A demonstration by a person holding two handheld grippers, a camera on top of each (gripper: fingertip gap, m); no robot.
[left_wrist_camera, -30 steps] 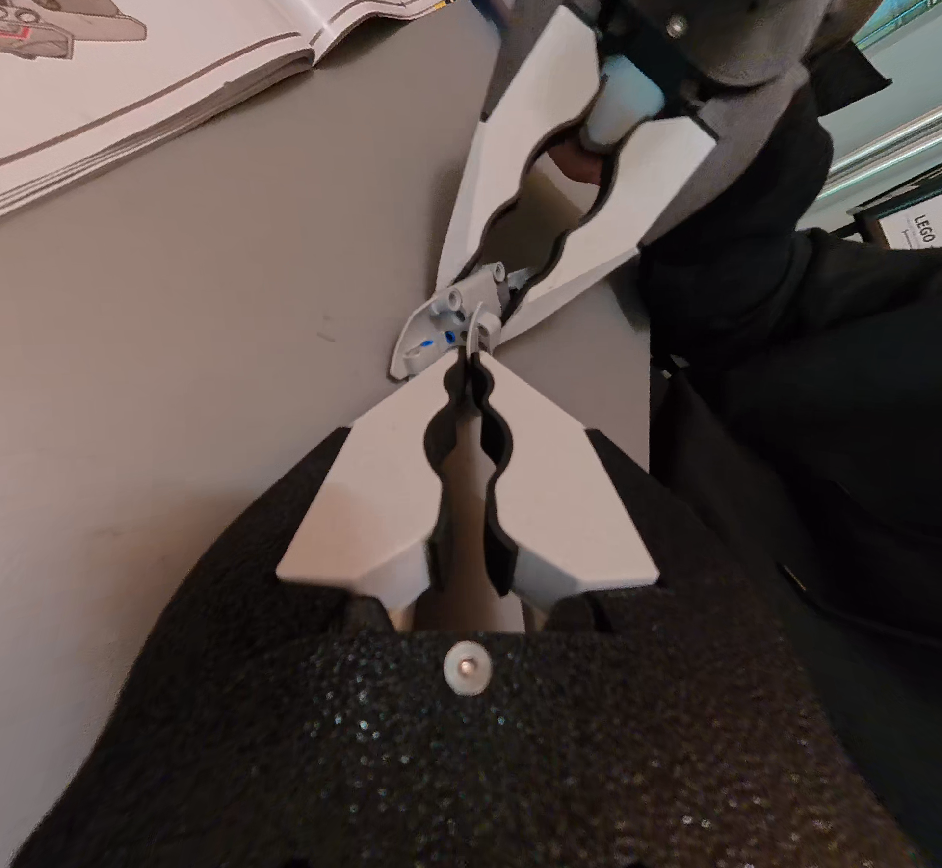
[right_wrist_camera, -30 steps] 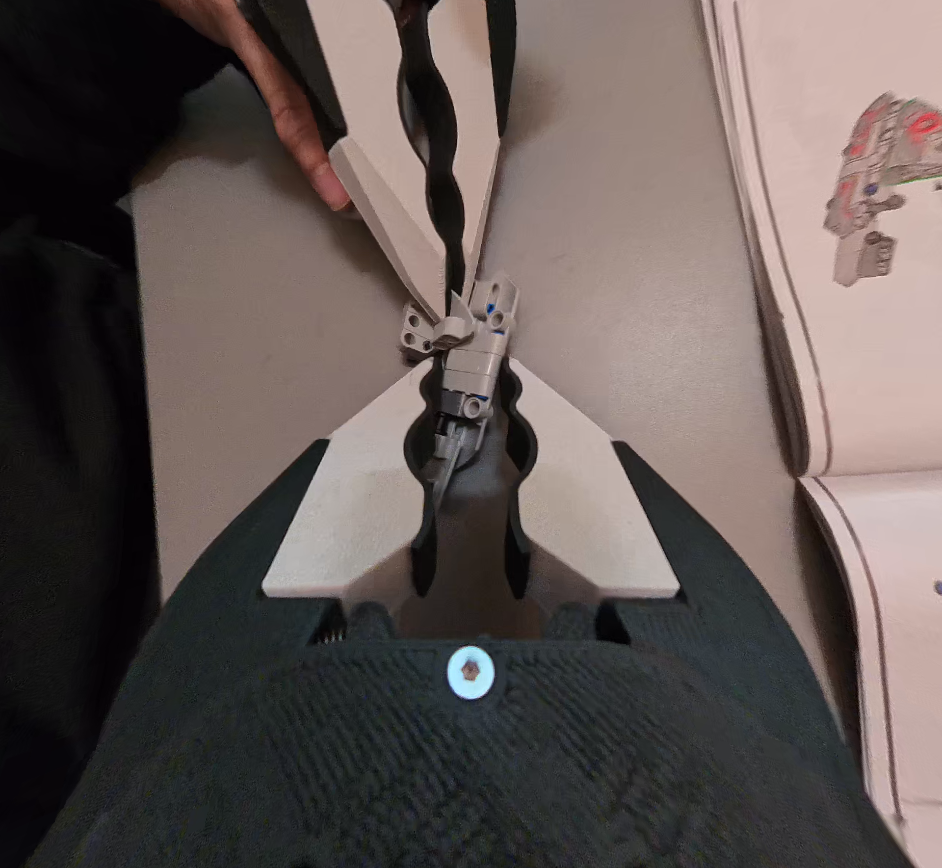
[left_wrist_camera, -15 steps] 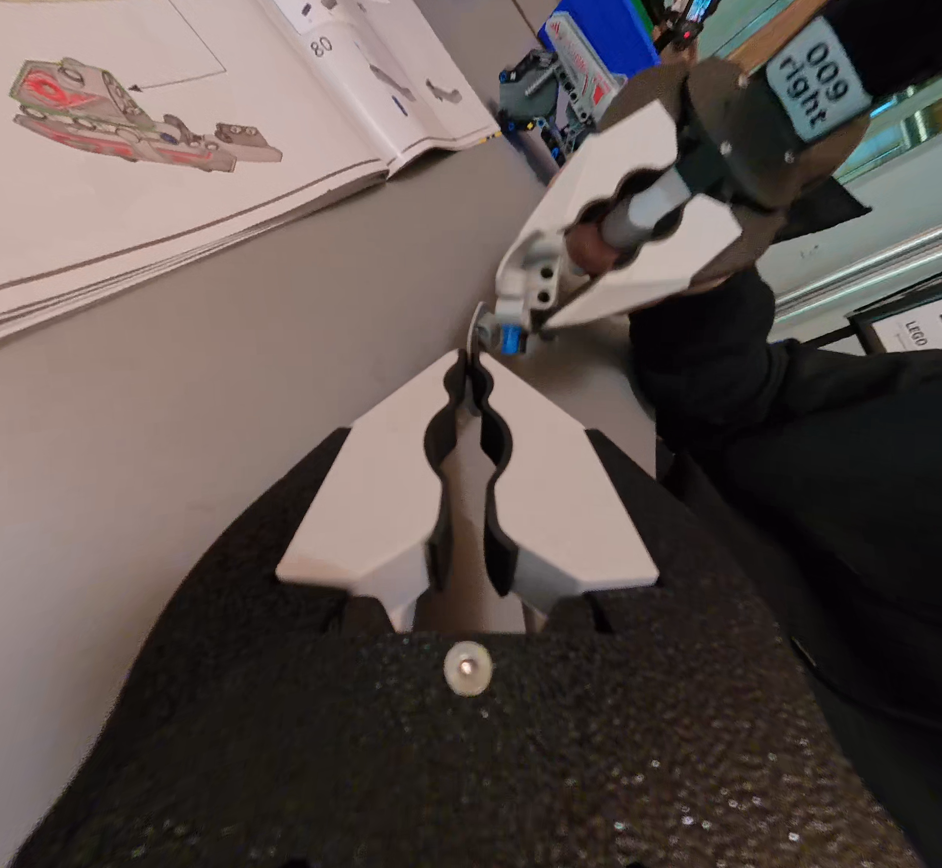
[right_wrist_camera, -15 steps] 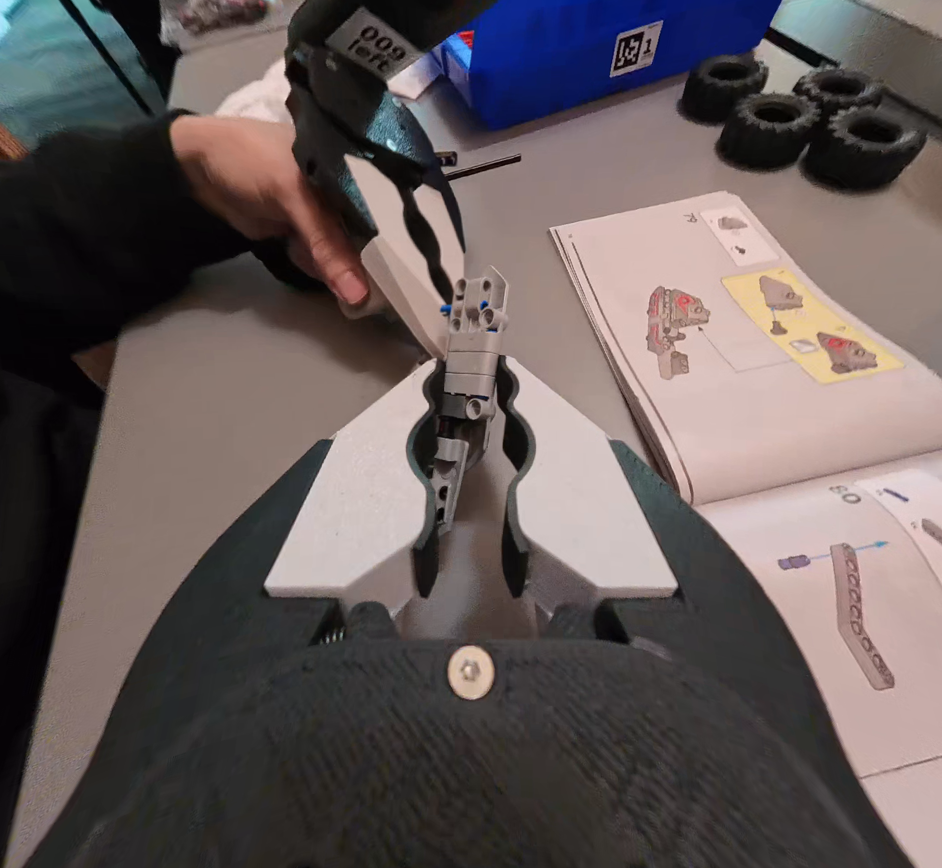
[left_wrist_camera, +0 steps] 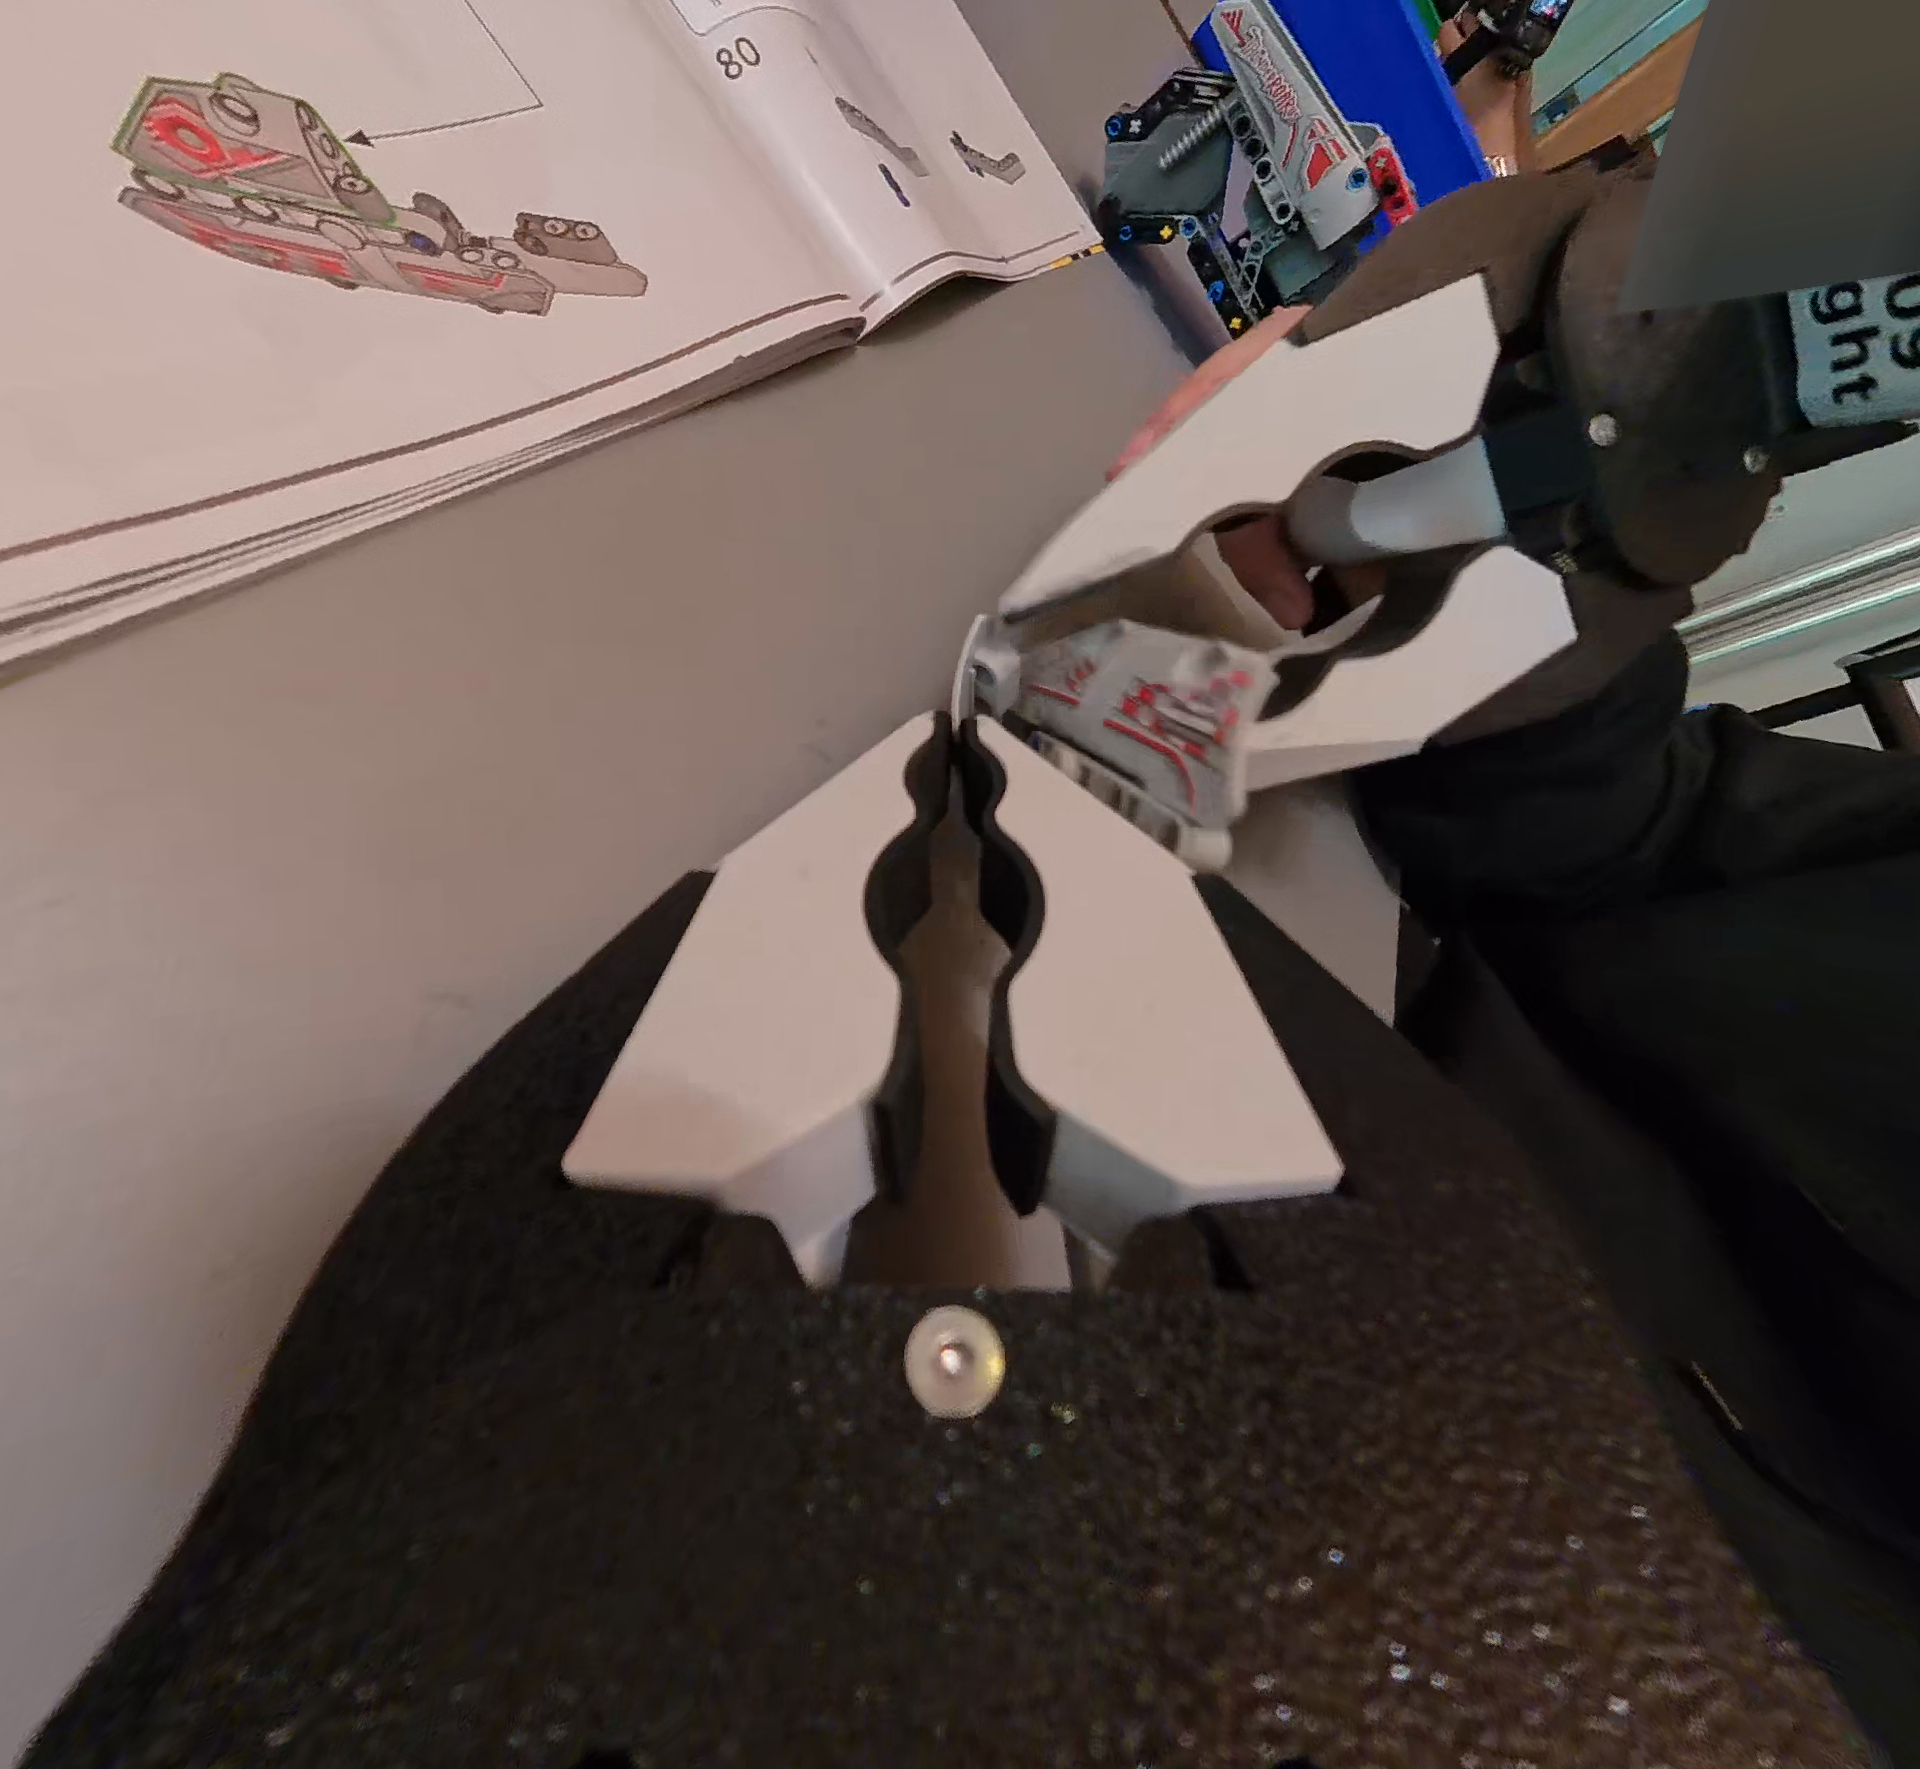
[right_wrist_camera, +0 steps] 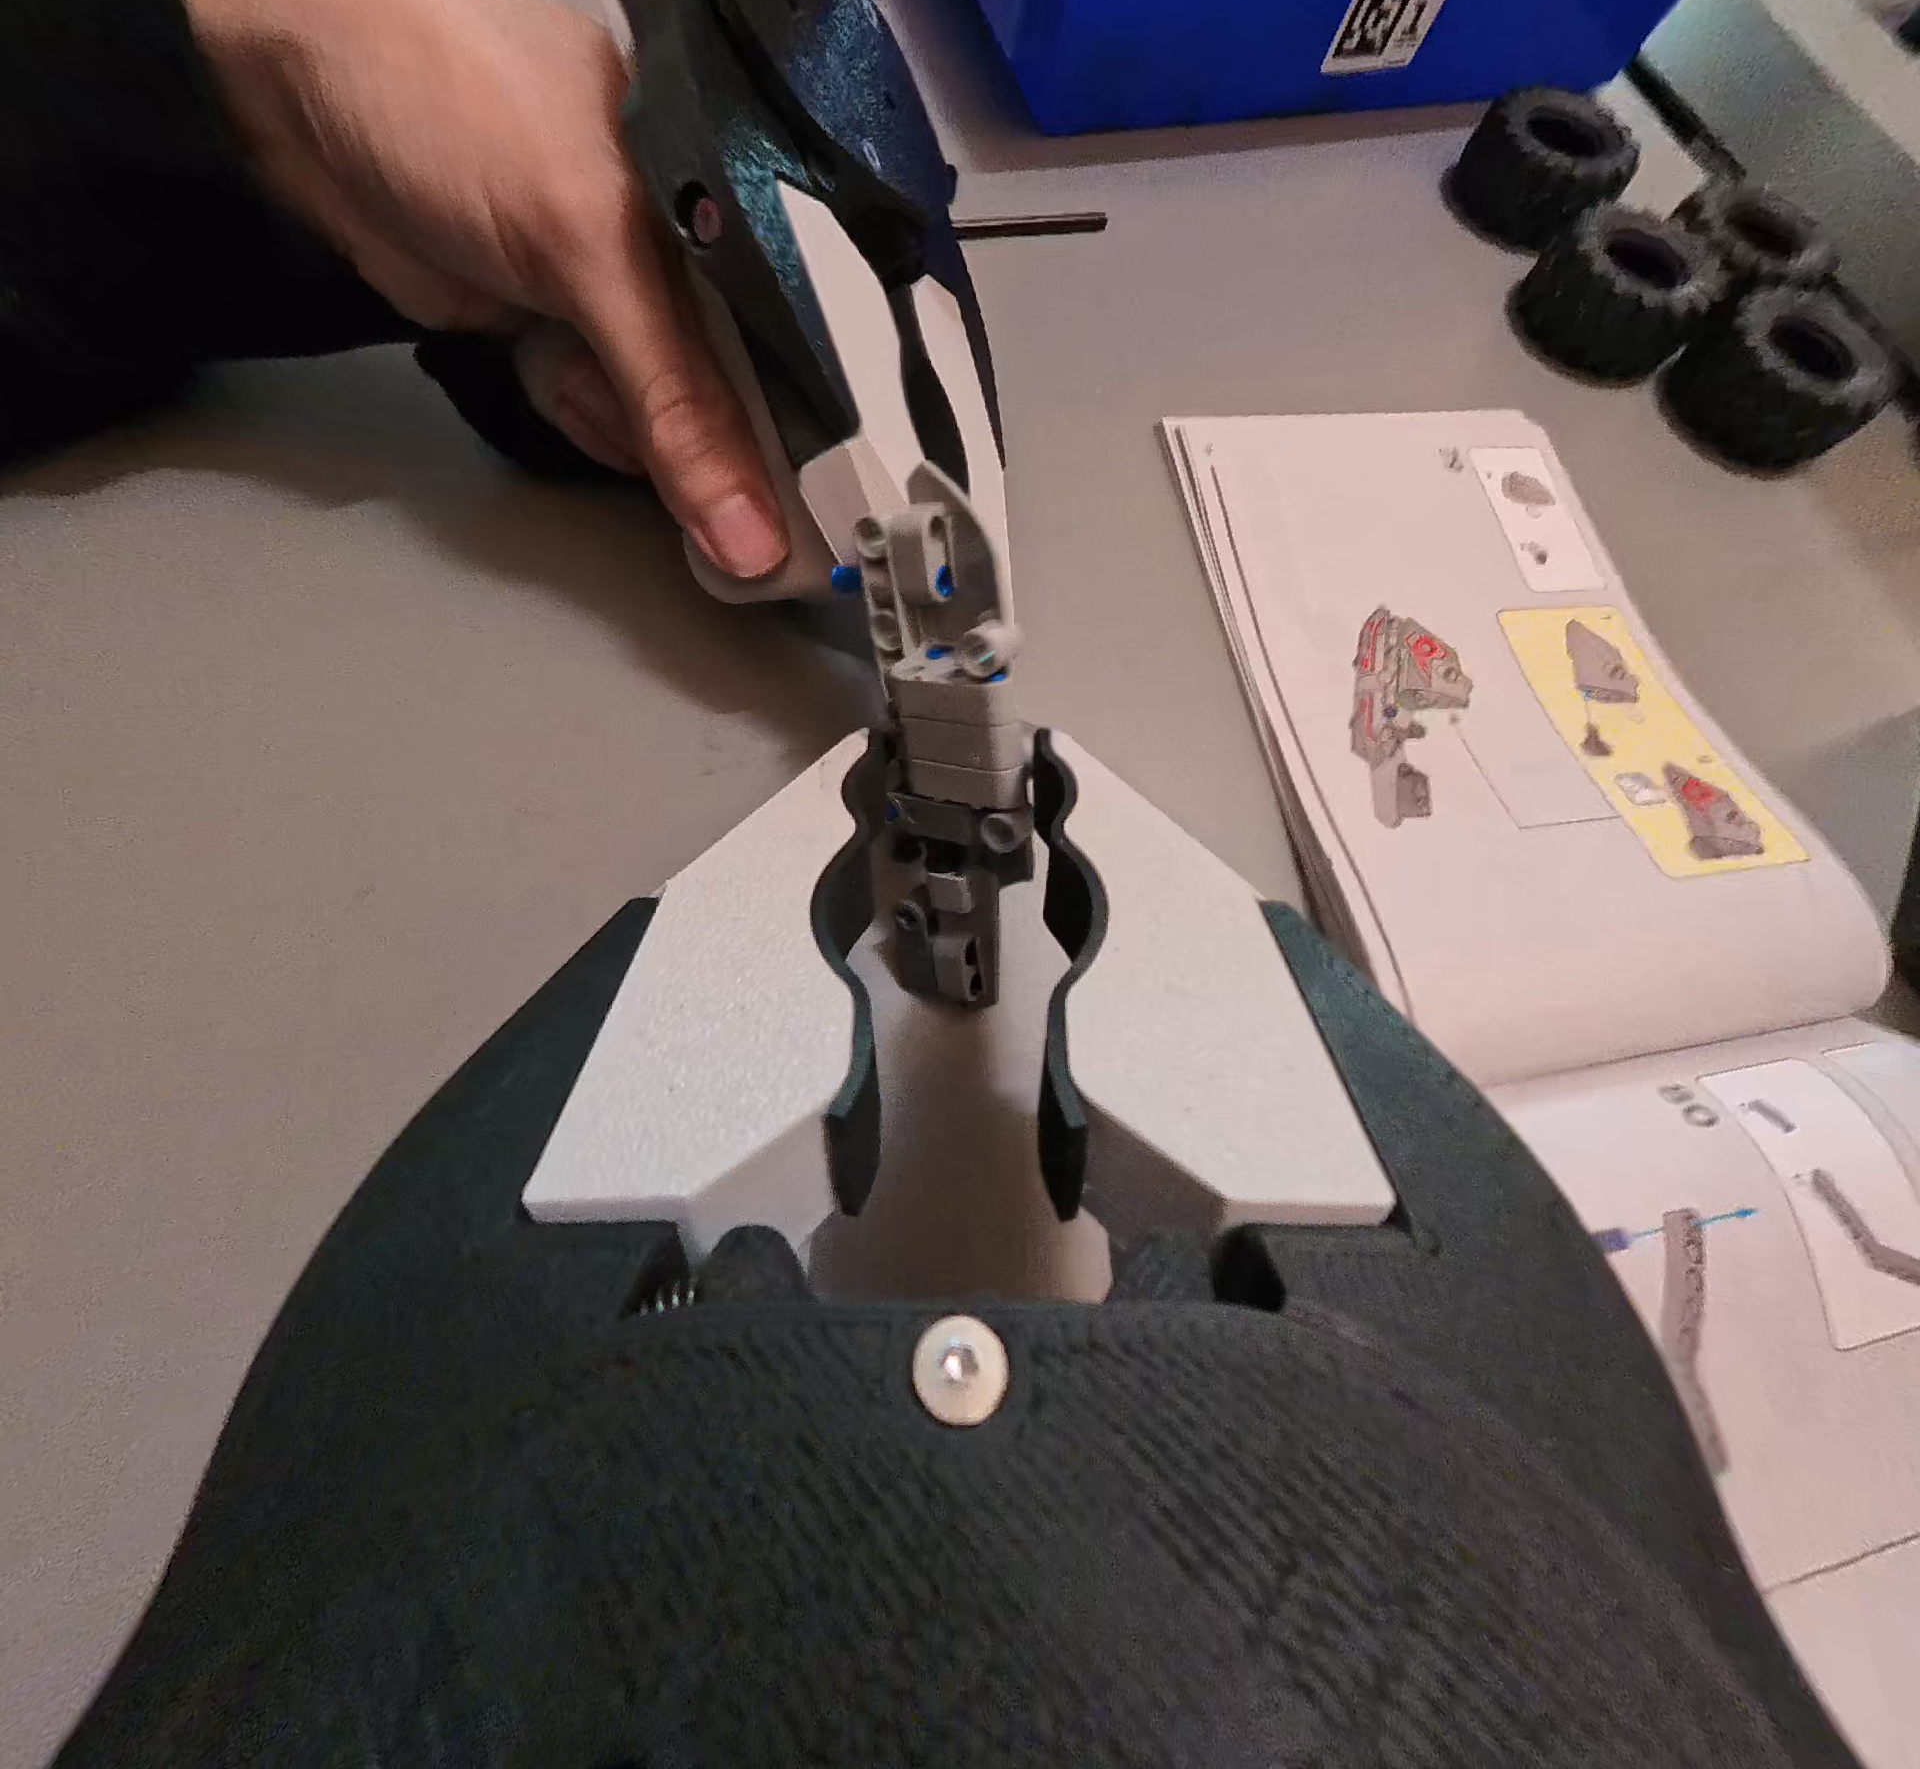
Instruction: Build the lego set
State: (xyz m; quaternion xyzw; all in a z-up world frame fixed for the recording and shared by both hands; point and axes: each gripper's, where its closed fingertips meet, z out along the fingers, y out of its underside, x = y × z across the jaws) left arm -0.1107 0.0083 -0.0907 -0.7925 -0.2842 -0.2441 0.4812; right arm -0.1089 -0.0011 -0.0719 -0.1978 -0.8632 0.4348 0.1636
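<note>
**Two grippers meet at the grey assembly**

We see the right gripper point(right_wrist_camera: 951, 753) clamped on a grey lego assembly point(right_wrist_camera: 951, 784), held above the table point(right_wrist_camera: 312, 784) near its edge. The left gripper point(left_wrist_camera: 958, 732) has its jaws together, pinching a small light-grey piece point(left_wrist_camera: 977, 675) at the assembly's tip. The instruction booklet point(right_wrist_camera: 1558, 784) lies open beside them.

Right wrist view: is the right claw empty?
No: the right claw is shut on a grey lego sub-assembly that sticks out past its tips toward the left claw.
</note>
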